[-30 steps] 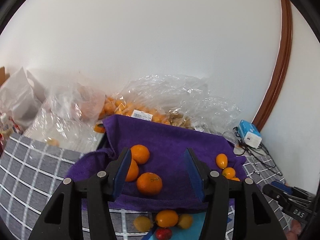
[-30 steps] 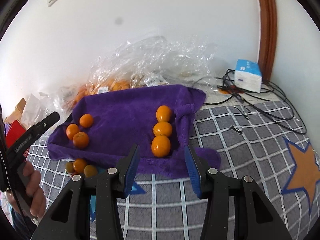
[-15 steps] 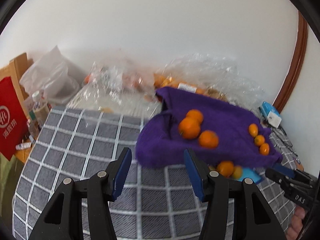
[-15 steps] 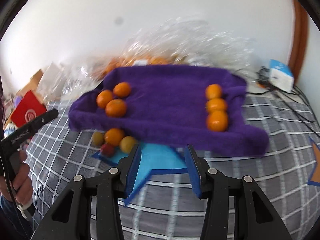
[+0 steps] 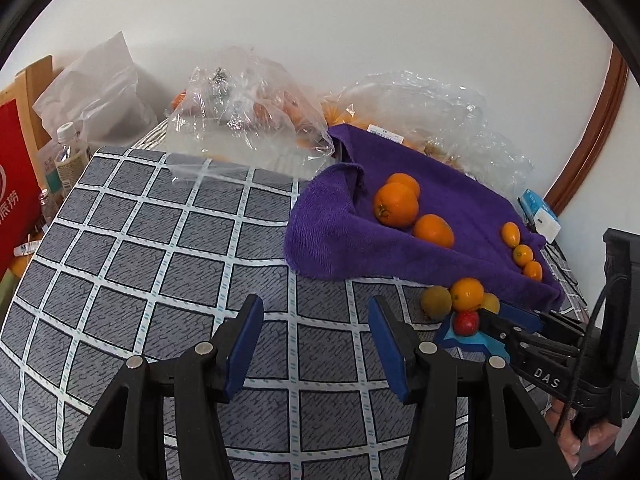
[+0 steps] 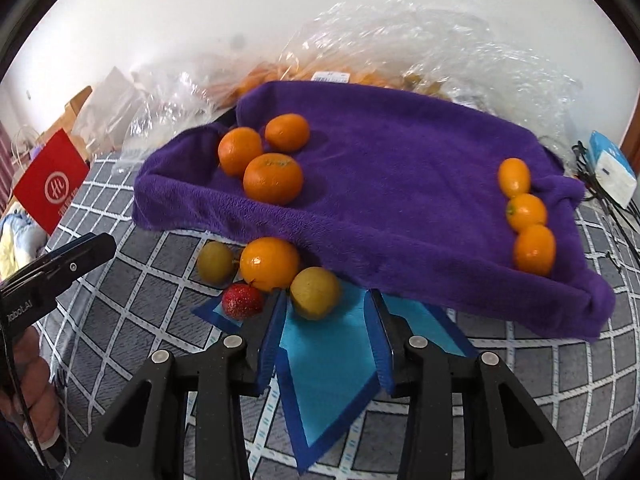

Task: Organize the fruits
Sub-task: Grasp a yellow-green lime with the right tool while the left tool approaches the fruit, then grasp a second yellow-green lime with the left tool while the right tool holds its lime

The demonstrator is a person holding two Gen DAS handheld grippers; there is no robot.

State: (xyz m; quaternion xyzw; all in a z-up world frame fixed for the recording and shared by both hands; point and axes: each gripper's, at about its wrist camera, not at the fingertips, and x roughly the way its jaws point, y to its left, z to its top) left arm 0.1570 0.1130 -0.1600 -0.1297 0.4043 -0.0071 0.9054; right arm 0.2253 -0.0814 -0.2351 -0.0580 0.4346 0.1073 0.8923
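A purple towel [image 6: 400,184] carries three oranges [image 6: 273,178] on its left and three kumquats [image 6: 526,212] in a row on its right. On the checked cloth in front of it lie an orange [image 6: 269,264], two yellow-green fruits [image 6: 315,292] and a small red fruit [image 6: 242,301]. My right gripper [image 6: 326,306] is low over the blue star patch, jaws closing; the nearer yellow-green fruit sits at its fingertips, not pressed. My left gripper [image 5: 314,312] stands open and empty over the checked cloth, left of the towel [image 5: 460,216].
Clear plastic bags [image 5: 248,120] holding more fruit lie behind the towel by the wall. At the far left stand a red box [image 5: 12,200] and a bottle [image 5: 68,152]. A blue-white carton [image 6: 612,168] and black cables are at the right. A hand [image 6: 28,380] holds the left gripper.
The right gripper came down and left, from the kumquat side to the loose fruits, and its jaws narrowed. The left gripper swung left off the towel, over the checked cloth.
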